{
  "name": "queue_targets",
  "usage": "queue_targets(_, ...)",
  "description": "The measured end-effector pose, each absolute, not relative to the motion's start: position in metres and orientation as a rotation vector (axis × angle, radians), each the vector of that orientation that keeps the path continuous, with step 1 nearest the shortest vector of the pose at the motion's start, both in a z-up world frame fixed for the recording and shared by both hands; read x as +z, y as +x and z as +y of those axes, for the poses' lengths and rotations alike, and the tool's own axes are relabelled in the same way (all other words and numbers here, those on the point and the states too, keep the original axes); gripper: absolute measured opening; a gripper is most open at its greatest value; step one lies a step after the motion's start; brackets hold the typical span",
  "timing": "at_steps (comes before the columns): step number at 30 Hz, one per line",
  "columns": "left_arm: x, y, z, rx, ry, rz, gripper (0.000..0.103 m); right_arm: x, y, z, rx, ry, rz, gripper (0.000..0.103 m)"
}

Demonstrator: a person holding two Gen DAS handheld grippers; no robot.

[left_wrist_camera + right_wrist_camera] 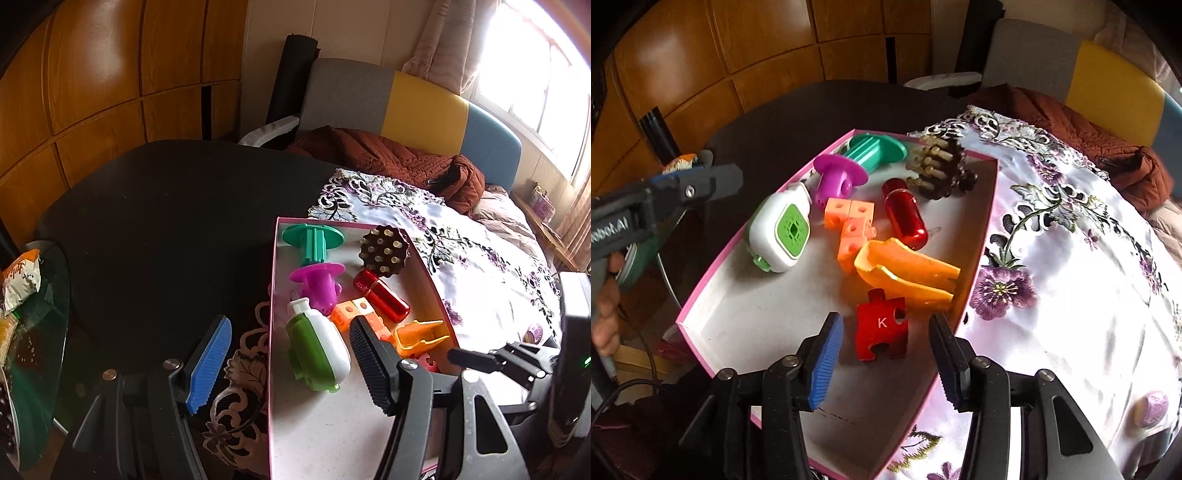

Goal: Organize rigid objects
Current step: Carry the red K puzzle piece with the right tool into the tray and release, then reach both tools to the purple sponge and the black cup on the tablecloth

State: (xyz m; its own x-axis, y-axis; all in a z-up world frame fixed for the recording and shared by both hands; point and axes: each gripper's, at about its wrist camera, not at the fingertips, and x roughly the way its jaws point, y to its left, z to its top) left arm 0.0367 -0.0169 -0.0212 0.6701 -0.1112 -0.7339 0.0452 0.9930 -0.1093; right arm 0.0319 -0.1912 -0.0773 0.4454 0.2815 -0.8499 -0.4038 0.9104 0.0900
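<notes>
Hovering over a shallow pink-rimmed cardboard box (701,291), the right gripper (886,354) stands with its jaws apart on either side of a red plastic puzzle-shaped block marked K (882,328), neither pad touching it; the block rests on the box floor near the right wall, apparently just set down among pieces already gathered. Those include a white-and-green plastic dispenser (779,236), a magenta plastic spool (836,181), a teal plastic spool (875,149), a string of orange plastic linking cubes (849,221), a glossy red metal capsule (905,214), a dark round brush with pale pegs (938,166) and an orange plastic scoop (908,273), all bunched toward the far end, leaving the near floor free for more. The left gripper (291,358) waits with jaws wide, one finger outside the box's left wall, the other over its floor, gripping nothing; it seems placed to steady the box. One small lilac round piece (1152,404) still lies outside on the white floral satin cloth (1071,258), likely next. The box straddles that cloth and a black round table (166,206); behind are wooden wall panels (92,74), a grey, yellow and blue headboard (424,107) and a bright window (535,66)
</notes>
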Motion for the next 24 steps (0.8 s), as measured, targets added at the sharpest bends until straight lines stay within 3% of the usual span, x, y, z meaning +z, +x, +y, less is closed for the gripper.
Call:
queue_targets(13,-0.018,0.033,-0.033,-0.124,-0.039,0.823,0.067,-0.048,0.022,-0.224,0.368,-0.075,0.948,0.052)
queue_targets(20,-0.018,0.03,-0.046,-0.155,-0.008,0.826,0.067,-0.042,0.026,-0.251,0.289,-0.043,0.933,0.058)
queue_targets(24,-0.018,0.029,-0.052,-0.17,0.009,0.83,0.067,-0.039,0.028,-0.273,0.232,-0.014,0.925,0.067)
